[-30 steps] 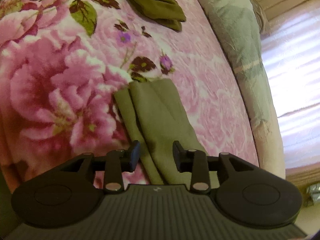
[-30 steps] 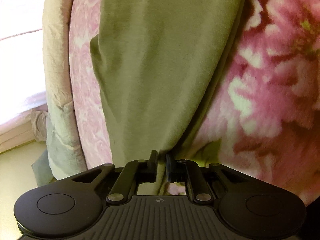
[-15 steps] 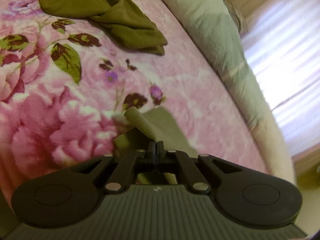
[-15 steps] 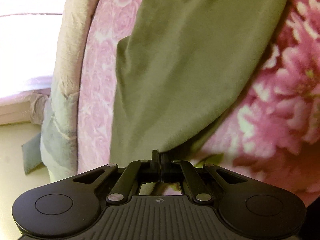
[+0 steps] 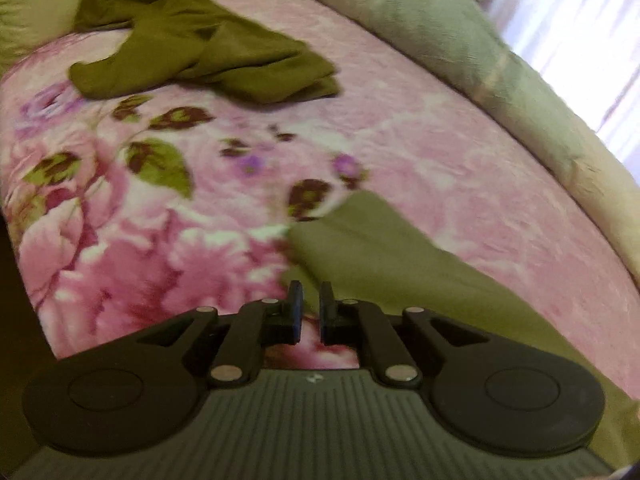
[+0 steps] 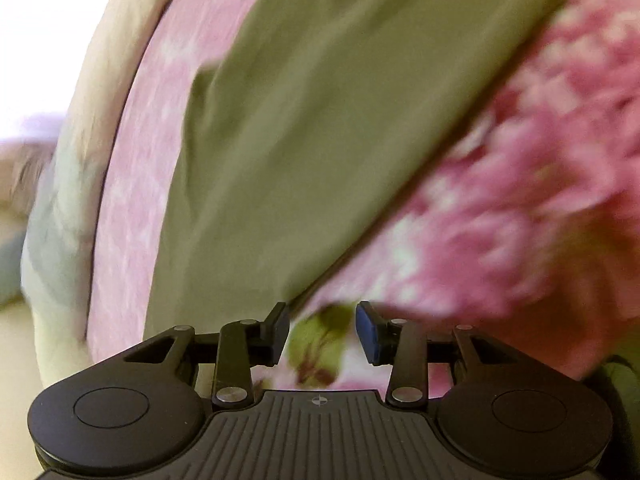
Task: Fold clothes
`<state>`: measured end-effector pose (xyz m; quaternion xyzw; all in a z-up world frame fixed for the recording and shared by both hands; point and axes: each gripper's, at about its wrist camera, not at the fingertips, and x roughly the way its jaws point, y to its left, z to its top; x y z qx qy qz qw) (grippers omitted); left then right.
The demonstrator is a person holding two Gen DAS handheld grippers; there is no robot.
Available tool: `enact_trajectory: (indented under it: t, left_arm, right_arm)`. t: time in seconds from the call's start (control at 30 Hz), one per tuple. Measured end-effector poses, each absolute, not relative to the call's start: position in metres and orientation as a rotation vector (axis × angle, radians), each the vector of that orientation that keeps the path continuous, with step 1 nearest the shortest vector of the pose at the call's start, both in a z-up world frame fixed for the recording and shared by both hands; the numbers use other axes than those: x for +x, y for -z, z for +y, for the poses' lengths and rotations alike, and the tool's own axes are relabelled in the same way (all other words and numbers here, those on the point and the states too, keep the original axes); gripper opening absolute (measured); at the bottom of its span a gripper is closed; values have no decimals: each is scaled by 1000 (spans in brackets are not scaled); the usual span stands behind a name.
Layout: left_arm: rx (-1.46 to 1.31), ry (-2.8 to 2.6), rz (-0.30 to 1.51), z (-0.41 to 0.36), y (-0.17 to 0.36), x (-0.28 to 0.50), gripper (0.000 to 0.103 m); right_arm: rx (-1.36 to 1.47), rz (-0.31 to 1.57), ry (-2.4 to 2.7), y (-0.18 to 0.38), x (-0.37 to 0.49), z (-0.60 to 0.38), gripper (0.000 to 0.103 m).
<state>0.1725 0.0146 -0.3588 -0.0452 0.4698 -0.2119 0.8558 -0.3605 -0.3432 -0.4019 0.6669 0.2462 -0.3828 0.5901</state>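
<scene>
Left gripper (image 5: 311,307): fingers slightly parted, holding nothing, over pink floral blanket (image 5: 440,152). Light green garment (image 5: 384,264) flat on blanket just ahead; darker green garment (image 5: 208,56) crumpled farther back. Right gripper (image 6: 322,332): fingers spread, empty, beside garment's edge.

Light olive garment (image 5: 384,264): we see it spread flat on the pink floral blanket, one corner pointing away from us
Same garment, right view (image 6: 320,128): smooth, possibly folded double, blurred
Dark olive garment (image 5: 200,52): crumpled at the far end
</scene>
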Motion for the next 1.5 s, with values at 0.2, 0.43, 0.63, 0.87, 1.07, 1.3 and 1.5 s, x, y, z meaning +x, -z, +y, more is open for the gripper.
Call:
enact_trajectory:
  t: [0.2,0.43,0.63,0.87,1.07,1.3,1.5]
  left_arm:
    - [-144,651,1080,-43,352,140,4]
    - [-153,790,1122,-116,362,93,4]
    - [-170,781,1132,-144,365,47,4]
    - [-141,782,1096,-159,372,10,4]
    - [-7,788,1081,-168,389,-17,4]
    - [146,902,997,-172,370,-38,4]
    - [204,1162,903,-196,393,-63,10]
  right_arm:
    - [1522,258,1203,392,-460,-388,41]
    - [1496,69,1297,412,-529,-422,42]
    - [1506,-41,1156,431,-541,-449,41]
    - [1310,21,1070,407,-553,-466,11]
    - [1274,101,1150,416,-573,-480,12]
    - [952,296,1296,353,-555,-469,59]
    - [659,496,904,356,-456,-442,59]
